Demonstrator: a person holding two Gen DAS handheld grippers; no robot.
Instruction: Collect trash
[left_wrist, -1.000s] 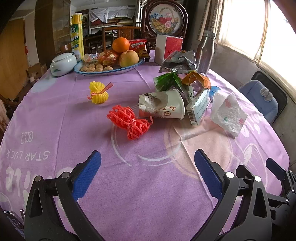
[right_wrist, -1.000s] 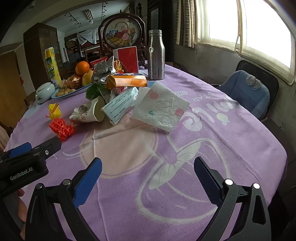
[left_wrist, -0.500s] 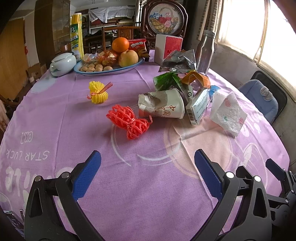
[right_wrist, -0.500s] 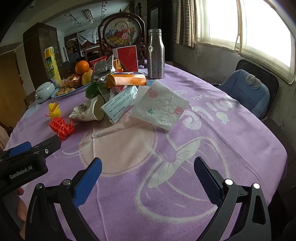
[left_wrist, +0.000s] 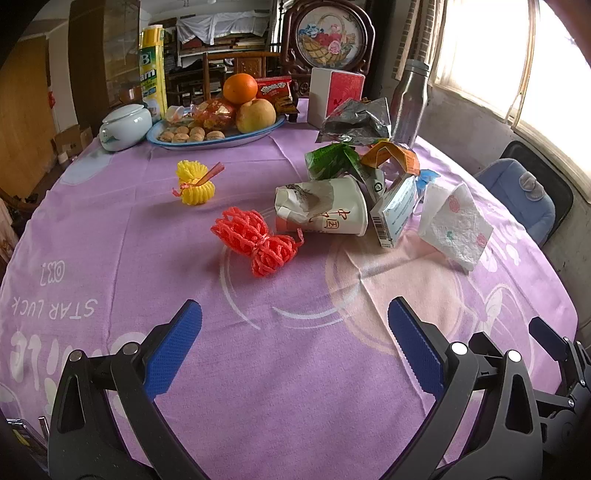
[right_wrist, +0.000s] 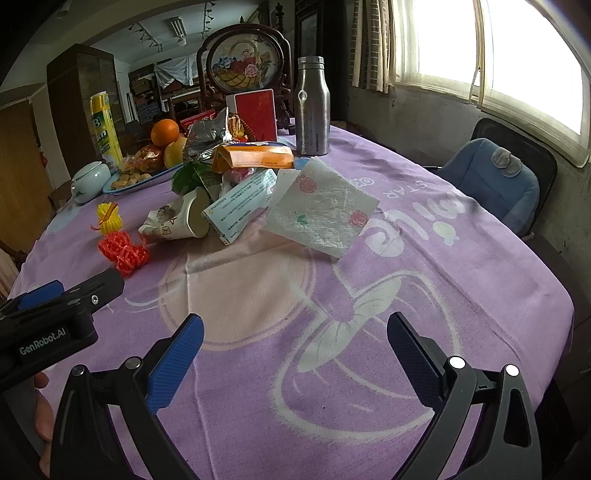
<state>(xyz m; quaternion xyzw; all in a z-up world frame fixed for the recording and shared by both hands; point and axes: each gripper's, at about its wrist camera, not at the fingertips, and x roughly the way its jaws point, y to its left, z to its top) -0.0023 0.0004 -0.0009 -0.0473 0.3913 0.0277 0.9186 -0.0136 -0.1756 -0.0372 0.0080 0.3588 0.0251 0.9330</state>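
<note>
The round worktop with the purple cloth (left_wrist: 110, 229) held a pile of trash, and nothing had been picked up yet, so this looked like the very start of the job. Going from left to right, there was a yellow foam fruit net (left_wrist: 195, 183), then a red foam fruit net (left_wrist: 258, 246), then a squashed white paper cup (left_wrist: 325, 211) lying on its side, then a small white and blue card box (left_wrist: 396, 208), and last a white paper napkin with pink flowers (left_wrist: 456, 225). The left claw (left_wrist: 293, 341) was wide open and held nothing. The right claw (right_wrist: 294, 349) was wide open and empty too. Both hung over the near bare cloth, well apart from the trash. The next move would likely be to reach forward and pinch the closest piece, maybe the red net or the napkin. The cloth said "STAR LUCK" in white letters. The left claw's side read "GenRobot.AI". The tall yellow can (left_wrist: 152, 70) at the back showed a big "B".
</note>
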